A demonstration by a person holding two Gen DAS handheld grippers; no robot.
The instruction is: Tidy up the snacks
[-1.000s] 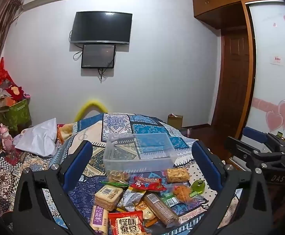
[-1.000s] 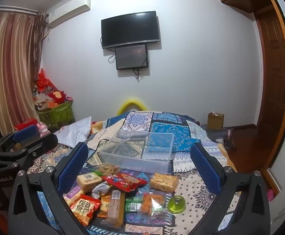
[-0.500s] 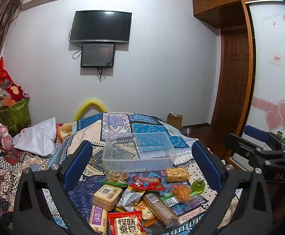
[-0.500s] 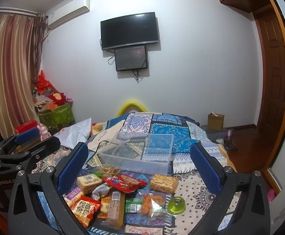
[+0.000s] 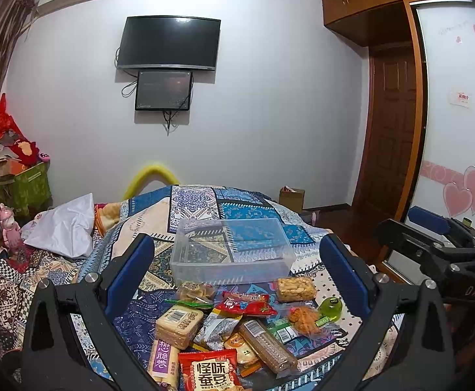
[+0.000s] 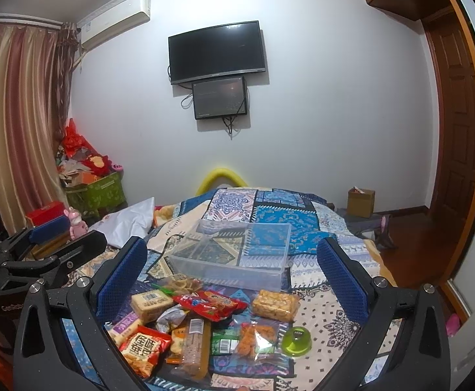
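Note:
A pile of snack packets [image 5: 234, 329] lies on the patterned bedspread; it also shows in the right wrist view [image 6: 204, 319]. It includes a red bag [image 5: 209, 371], a biscuit pack [image 5: 178, 321], a rice cake bar [image 5: 294, 288] and a green jelly cup [image 5: 332, 306]. Behind the pile stands an empty clear plastic box [image 5: 230, 254], also in the right wrist view [image 6: 234, 254]. My left gripper [image 5: 235, 270] is open and empty above the pile. My right gripper [image 6: 232, 272] is open and empty, to the right of the left one.
A white pillow [image 5: 66, 224] lies at the left of the bed. A green basket of clutter [image 6: 97, 185] stands by the curtain. A cardboard box [image 6: 361, 202] sits on the floor by the wooden door [image 5: 390, 130]. A TV [image 5: 169, 44] hangs on the wall.
Both grippers drifted only slightly; the view shifted a little. Nothing was grasped or moved.

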